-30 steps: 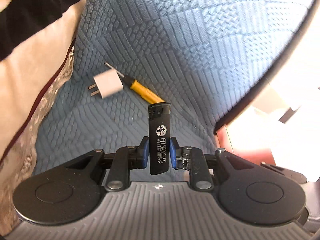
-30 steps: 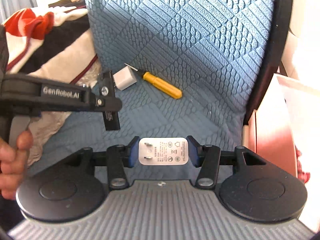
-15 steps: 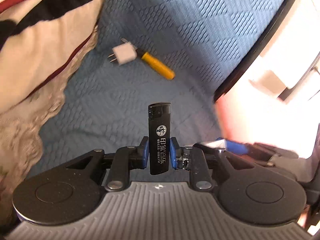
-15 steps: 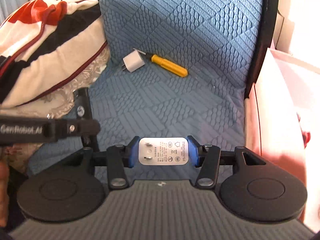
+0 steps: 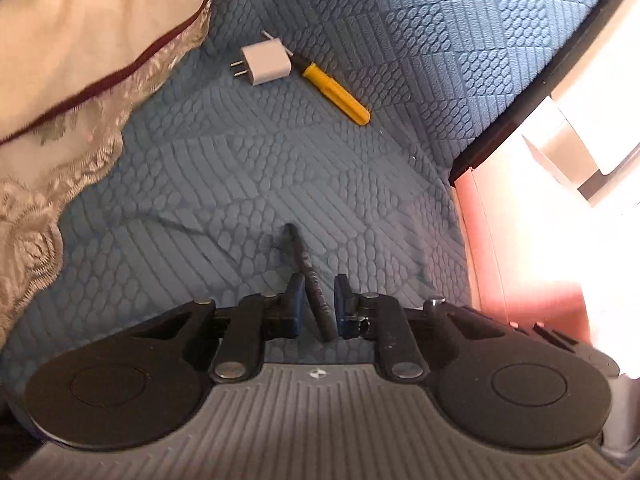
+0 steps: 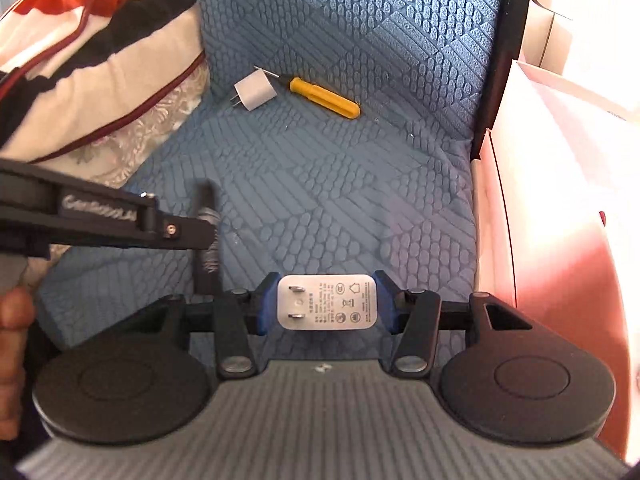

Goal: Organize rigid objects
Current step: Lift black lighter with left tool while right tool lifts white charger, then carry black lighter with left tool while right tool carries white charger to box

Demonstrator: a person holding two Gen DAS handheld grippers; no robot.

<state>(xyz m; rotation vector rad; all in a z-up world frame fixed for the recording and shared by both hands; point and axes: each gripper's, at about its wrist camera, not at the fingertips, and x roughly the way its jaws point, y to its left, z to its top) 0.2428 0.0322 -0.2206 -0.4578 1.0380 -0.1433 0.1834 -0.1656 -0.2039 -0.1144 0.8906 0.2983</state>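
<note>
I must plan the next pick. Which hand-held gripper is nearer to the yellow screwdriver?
Hard to tell. The left hand-held gripper and right hand-held gripper both sit well short of the yellow screwdriver.

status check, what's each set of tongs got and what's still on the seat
Left tongs open, black lighter loose between them. Right tongs shut on white charger. Small plug and yellow screwdriver on blue cushion.
</note>
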